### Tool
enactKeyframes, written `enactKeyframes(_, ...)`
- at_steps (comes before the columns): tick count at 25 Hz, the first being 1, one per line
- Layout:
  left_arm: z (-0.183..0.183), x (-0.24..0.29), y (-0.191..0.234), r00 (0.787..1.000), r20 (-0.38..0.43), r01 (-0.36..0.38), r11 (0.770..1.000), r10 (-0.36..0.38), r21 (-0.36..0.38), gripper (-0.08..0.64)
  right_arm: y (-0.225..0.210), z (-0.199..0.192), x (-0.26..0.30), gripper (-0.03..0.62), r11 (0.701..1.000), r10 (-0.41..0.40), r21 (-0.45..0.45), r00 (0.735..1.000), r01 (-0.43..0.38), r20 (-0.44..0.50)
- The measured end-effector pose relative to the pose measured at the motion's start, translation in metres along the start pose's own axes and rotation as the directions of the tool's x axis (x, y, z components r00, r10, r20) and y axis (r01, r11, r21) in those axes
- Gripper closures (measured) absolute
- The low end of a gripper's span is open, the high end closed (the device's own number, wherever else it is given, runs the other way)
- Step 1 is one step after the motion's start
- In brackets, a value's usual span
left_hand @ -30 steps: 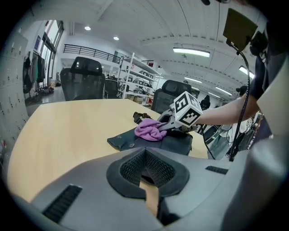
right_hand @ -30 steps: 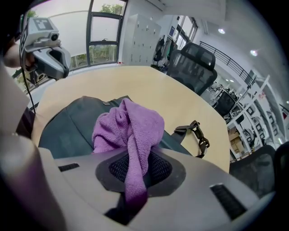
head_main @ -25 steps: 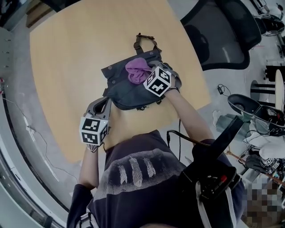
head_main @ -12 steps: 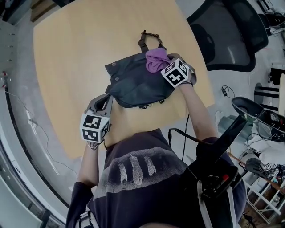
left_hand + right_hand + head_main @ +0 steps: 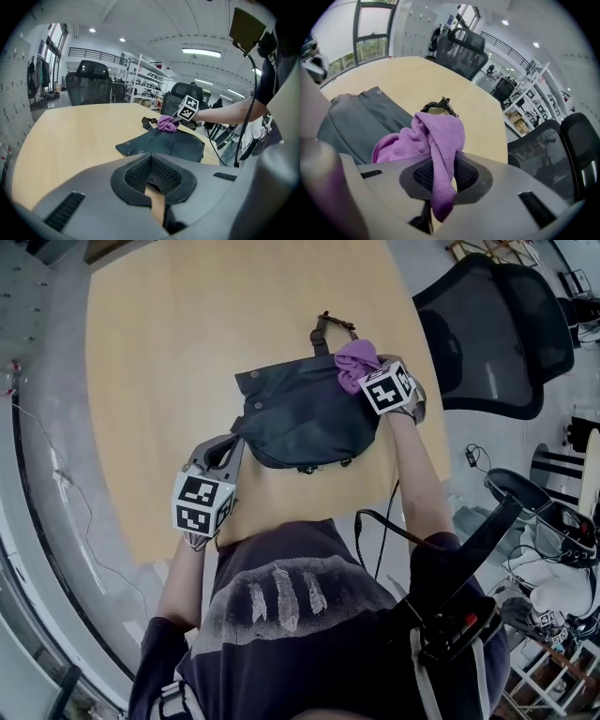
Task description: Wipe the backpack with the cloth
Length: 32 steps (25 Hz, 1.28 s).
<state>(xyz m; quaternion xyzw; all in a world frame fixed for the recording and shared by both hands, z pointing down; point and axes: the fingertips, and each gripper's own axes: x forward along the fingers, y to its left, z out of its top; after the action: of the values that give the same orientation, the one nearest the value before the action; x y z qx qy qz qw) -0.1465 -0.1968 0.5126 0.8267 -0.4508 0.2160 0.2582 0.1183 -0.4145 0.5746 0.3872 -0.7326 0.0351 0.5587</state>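
1. Over the last second the right gripper (image 5: 373, 379) has slid the cloth (image 5: 354, 360) from the middle of the backpack (image 5: 305, 418) to its far right corner. The left gripper (image 5: 230, 444) has stayed at the near left edge.
2. The right fingers are clamped on the cloth. A fold of it hangs down through the dark mesh pads (image 5: 465, 174), and the rest lies bunched on the backpack.
3. The left fingers are together with nothing between them. Only a thin sliver of worktop (image 5: 159, 381) shows below where they meet.
4. The cloth is purple terry, soft and crumpled. The backpack is dark grey, smooth woven fabric, lying flat with rounded near corners and small round studs on its left flap.
5. A black strap with a buckle (image 5: 330, 326) sticks out from the backpack's far edge, just beyond the cloth.
6. The worktop is pale wood with a rounded outline. The backpack lies near its right side, close to the person.
7. From the head view, the marker cube (image 5: 387, 388) covers the right fingers, so their grip reads only from the right gripper view.
8. A black mesh office chair (image 5: 497, 324) stands off the worktop's right edge and is partly cut off by the frame.
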Motion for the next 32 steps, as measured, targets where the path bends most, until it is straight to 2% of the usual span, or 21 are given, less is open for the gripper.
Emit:
enactKeyframes(2, 0.001, -0.004, 0.005, 1.0, 0.007, -0.011, 1.0, 0.011, -0.005, 0.554, 0.008, 0.012, 0.004, 0.535, 1.0, 0.005, 0.009, 1.0, -0.005, 0.006)
enactKeyframes(10, 0.0, -0.013, 0.023, 0.999, 0.028, -0.04, 0.999, 0.041, -0.035, 0.554, 0.079, 0.059, 0.014, 0.535, 0.986, 0.082, -0.148, 0.997, -0.078, 0.016)
enactKeyframes(13, -0.001, -0.018, 0.031, 0.998, 0.04, -0.047, 0.998, 0.049, -0.048, 0.554, 0.1, 0.077, 0.013, 0.535, 0.976, 0.094, -0.198, 0.995, -0.088, 0.02)
enactKeyframes(18, -0.007, -0.023, 0.033, 0.998, 0.039, -0.043, 0.997, 0.045, -0.061, 0.554, 0.143, 0.106, 0.006, 0.535, 0.955, 0.175, -0.252, 0.983, -0.158, 0.047)
enactKeyframes(21, -0.01, -0.026, 0.038, 0.998, 0.038, -0.047, 0.996, 0.049, -0.07, 0.554, 0.166, 0.119, 0.005, 0.535, 0.938, 0.194, -0.3, 0.98, -0.171, 0.05)
enactKeyframes(28, -0.018, -0.036, 0.048, 0.997, 0.037, -0.065, 0.994, 0.069, -0.084, 0.554, 0.207, 0.142, -0.002, 0.535, 0.919, 0.233, -0.342, 0.97, -0.195, 0.072)
enactKeyframes(32, -0.022, -0.035, 0.044, 0.997, 0.04, -0.057, 0.992, 0.062, -0.111, 0.554, 0.231, 0.15, -0.012, 0.535, 0.902, 0.291, -0.357, 0.953, -0.244, 0.083)
